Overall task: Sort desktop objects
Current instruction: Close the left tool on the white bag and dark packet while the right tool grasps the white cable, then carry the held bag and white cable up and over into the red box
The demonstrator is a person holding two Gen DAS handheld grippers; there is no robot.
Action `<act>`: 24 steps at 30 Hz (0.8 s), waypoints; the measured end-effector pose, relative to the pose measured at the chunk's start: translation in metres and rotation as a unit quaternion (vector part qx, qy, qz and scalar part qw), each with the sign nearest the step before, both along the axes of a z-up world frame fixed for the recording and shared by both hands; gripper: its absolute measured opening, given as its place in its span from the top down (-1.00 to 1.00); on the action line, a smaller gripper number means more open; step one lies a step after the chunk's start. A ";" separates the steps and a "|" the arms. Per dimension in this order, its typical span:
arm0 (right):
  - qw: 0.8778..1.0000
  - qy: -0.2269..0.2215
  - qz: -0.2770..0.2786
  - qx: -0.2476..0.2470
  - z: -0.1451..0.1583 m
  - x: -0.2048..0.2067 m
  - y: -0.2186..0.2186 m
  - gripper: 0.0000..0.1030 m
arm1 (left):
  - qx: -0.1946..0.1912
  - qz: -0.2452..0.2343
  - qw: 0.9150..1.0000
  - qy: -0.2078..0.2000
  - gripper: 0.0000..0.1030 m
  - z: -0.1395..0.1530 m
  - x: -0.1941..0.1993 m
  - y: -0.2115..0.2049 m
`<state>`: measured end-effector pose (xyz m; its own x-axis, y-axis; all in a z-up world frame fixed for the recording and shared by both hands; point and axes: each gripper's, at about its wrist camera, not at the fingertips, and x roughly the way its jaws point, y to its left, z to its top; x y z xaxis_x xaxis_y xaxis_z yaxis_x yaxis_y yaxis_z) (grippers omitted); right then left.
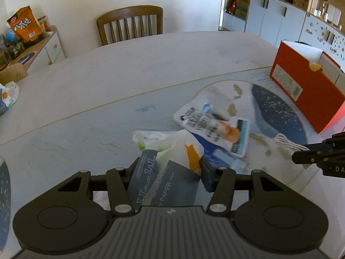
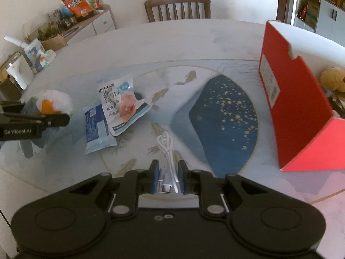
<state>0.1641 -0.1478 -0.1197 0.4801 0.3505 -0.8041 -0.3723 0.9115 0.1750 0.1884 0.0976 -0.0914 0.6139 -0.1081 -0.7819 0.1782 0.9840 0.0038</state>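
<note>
In the left wrist view my left gripper (image 1: 170,168) is shut on a grey-blue tissue pack (image 1: 170,185) in a white wrapper with an orange patch, held above the table. The same pack (image 2: 54,102) shows at the left of the right wrist view. My right gripper (image 2: 168,177) is shut on the plug end of a coiled white cable (image 2: 166,146), which trails forward from the pads. A white snack packet (image 2: 120,105) and a blue packet (image 2: 97,129) lie on the mat between the grippers. An open red box (image 2: 297,108) stands at the right.
A blue and white patterned mat (image 2: 226,108) covers the near part of the round table (image 1: 129,64). A wooden chair (image 1: 129,23) stands at the far side. A yellow plush toy (image 2: 332,77) sits behind the red box. A sideboard (image 1: 43,49) with clutter stands far left.
</note>
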 end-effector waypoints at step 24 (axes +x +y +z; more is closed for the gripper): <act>0.997 -0.051 0.001 0.059 0.075 0.012 -0.090 0.66 | -0.049 -0.031 0.998 -0.034 -0.03 0.064 -0.010 -0.100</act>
<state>0.1762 -0.2376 -0.0447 0.5558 0.4416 -0.7043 -0.3957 0.8856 0.2431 0.1780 -0.0026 -0.0277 0.6552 -0.2223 -0.7220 0.2420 0.9671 -0.0782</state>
